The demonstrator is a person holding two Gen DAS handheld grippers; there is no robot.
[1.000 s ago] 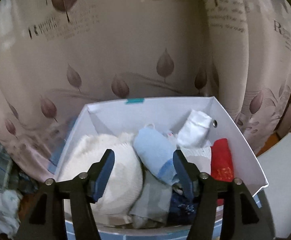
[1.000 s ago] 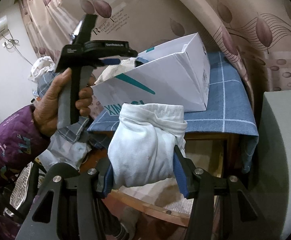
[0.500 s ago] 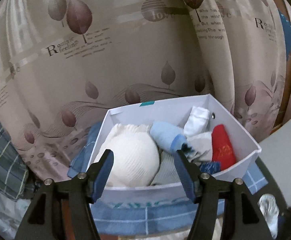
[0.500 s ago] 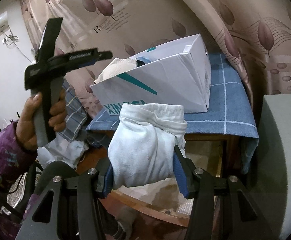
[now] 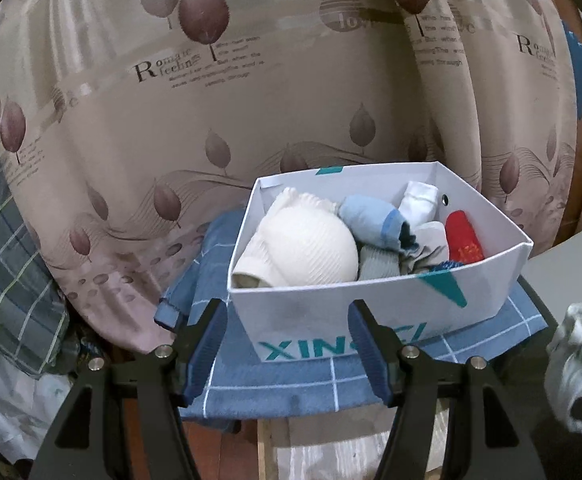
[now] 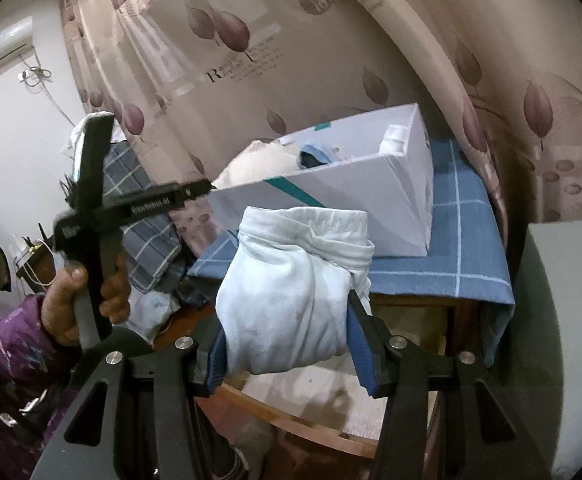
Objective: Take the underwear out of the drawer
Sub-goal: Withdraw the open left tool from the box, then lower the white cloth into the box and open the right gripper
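White cardboard drawer box [image 5: 371, 312] lies just beyond the left gripper [image 5: 287, 344], whose jaws stand apart and empty. The right gripper [image 6: 287, 340] clamps pale rolled underwear [image 6: 291, 292] in front of that box; a firm squeeze and a clear carry should keep it from slipping.

both wrist views near white box [image 5: 371, 304] (shared)

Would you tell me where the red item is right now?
In the left wrist view, the red item lies in the white box, against its right-hand wall, just right of the light blue roll and below the white folded piece.
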